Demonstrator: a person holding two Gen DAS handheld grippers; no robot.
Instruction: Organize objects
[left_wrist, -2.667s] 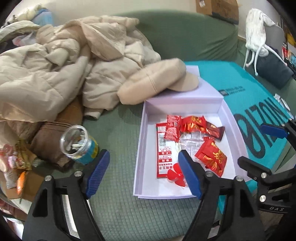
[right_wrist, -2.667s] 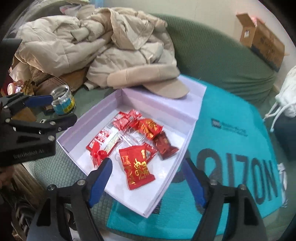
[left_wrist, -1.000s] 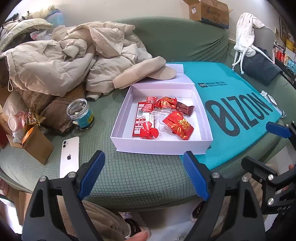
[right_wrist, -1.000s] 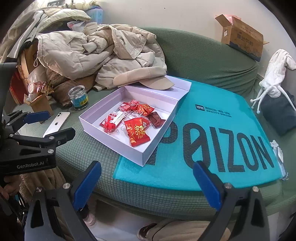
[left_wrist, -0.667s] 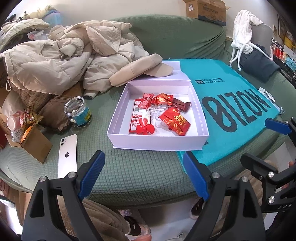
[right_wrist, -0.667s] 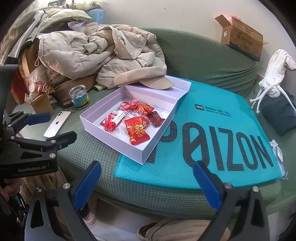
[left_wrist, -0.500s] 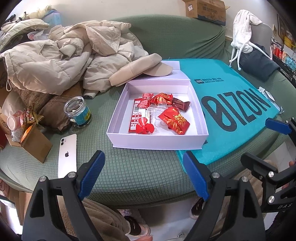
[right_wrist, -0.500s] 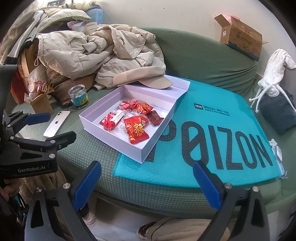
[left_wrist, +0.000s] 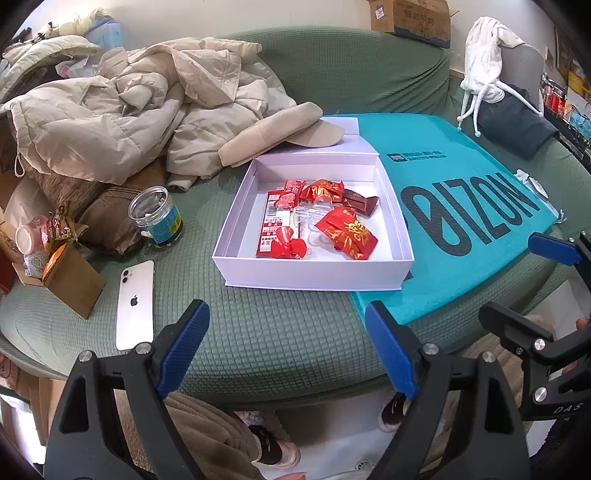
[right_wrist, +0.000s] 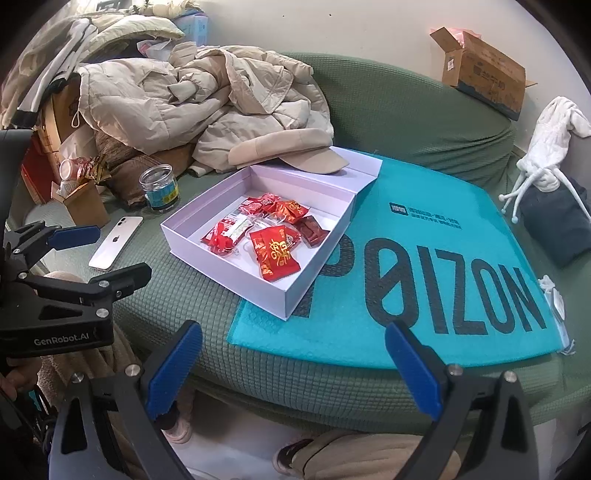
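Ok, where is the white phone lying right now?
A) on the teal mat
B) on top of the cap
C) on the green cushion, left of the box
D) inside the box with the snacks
C: the phone lies flat on the green cushion, apart from the box.

cap (left_wrist: 280, 133) hides box lid (left_wrist: 341, 127) partly
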